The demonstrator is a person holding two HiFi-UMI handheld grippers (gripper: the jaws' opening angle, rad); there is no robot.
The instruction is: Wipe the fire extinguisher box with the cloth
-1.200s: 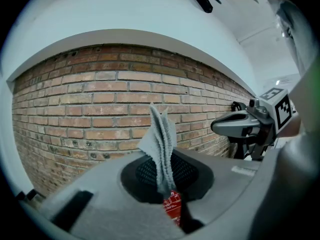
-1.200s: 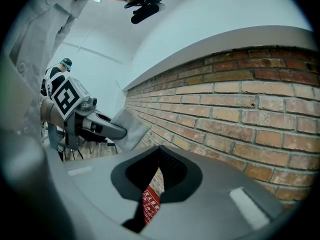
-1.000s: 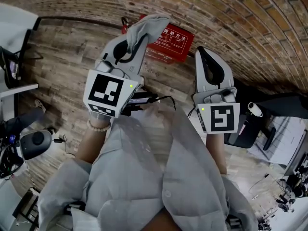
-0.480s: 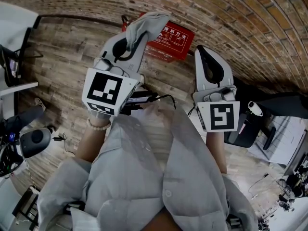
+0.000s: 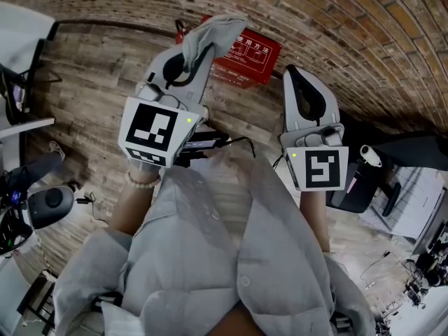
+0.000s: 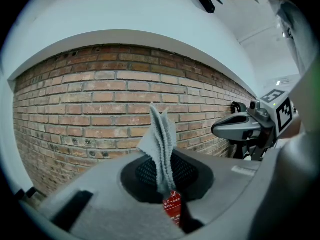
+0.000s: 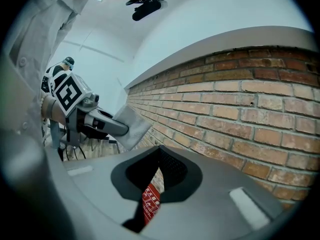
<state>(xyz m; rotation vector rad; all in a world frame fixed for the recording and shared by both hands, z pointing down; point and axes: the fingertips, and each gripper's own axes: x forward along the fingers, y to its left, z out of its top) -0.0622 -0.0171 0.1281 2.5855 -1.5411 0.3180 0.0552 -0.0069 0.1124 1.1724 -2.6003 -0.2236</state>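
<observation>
The red fire extinguisher box [image 5: 255,56] stands on the wooden floor against the brick wall. A grey cloth [image 5: 213,35] hangs over its left top corner, and my left gripper [image 5: 201,47] is shut on that cloth. In the left gripper view the cloth [image 6: 161,143] sticks up from between the jaws of the gripper [image 6: 166,184], with a strip of the red box [image 6: 172,205] below. My right gripper [image 5: 295,79] hovers to the right of the box, shut and holding nothing. In the right gripper view, the box [image 7: 151,200] shows through the slit of the gripper [image 7: 159,178], and the cloth [image 7: 131,128] is at left.
The brick wall [image 5: 336,26] curves behind the box. A black chair base [image 5: 45,207] and a white desk [image 5: 24,33] stand at left. Dark furniture and white drawers [image 5: 413,201] are at right. A black cable [image 5: 234,144] trails near my body.
My left gripper with the cloth has edged slightly up towards the wall, over the box's left corner. The right gripper has barely moved.
</observation>
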